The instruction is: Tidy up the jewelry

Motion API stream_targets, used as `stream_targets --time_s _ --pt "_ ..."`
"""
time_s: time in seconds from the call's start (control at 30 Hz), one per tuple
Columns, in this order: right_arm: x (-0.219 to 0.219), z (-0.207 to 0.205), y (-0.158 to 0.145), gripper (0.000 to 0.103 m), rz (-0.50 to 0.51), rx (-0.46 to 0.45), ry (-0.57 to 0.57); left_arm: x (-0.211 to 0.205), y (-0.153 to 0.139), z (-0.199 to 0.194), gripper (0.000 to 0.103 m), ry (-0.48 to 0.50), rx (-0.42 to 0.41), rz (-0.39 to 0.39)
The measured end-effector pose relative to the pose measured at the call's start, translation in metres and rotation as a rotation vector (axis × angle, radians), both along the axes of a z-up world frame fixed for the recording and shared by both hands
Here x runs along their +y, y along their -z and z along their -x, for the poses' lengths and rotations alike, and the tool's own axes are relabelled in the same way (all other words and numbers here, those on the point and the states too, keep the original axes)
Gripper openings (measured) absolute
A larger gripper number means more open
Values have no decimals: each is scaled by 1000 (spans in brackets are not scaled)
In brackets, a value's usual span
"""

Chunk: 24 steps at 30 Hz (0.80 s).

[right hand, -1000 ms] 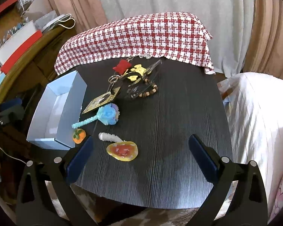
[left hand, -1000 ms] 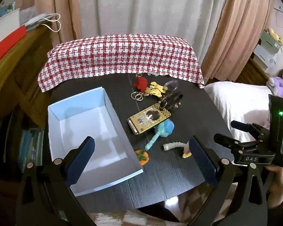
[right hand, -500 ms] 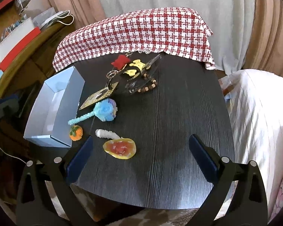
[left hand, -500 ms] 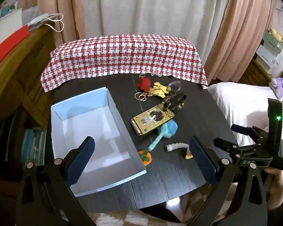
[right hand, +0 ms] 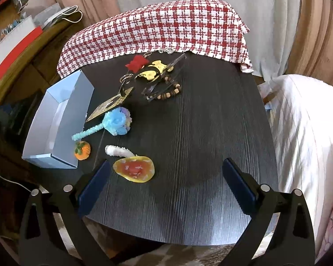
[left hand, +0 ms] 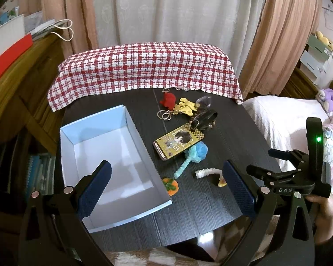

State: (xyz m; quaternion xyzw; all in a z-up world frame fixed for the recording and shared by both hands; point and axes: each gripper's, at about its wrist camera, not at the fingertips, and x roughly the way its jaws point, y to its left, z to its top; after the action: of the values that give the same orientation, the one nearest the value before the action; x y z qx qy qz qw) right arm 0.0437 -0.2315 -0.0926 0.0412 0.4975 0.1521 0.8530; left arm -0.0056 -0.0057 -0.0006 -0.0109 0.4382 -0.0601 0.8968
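Each claw (left hand: pixel 166 186) is a black frame with two wide arms, silver round screws at the joints and dark blue ribbed fingertips (left hand: pixel 94 189). The right claw (right hand: pixel 166 186) body, seen from the left wrist, carries white "DAS" lettering and a green light.

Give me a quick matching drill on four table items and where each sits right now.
Things:
1. orange pumpkin charm
2. red charm
3. blue box
4. mushroom charm

Places:
A. nearest the checked cloth
B. beside the right tool's left finger
C. touching the box's wall
D. empty, at the table's left edge

Pairs: 1-C, 2-A, 3-D, 4-B
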Motion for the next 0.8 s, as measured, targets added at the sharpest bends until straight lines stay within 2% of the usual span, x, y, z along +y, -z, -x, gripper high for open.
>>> stream_targets --time_s 0.8 --pt "-5 -9 11 96 -4 12 18 -4 12 -8 99 20 27 -36"
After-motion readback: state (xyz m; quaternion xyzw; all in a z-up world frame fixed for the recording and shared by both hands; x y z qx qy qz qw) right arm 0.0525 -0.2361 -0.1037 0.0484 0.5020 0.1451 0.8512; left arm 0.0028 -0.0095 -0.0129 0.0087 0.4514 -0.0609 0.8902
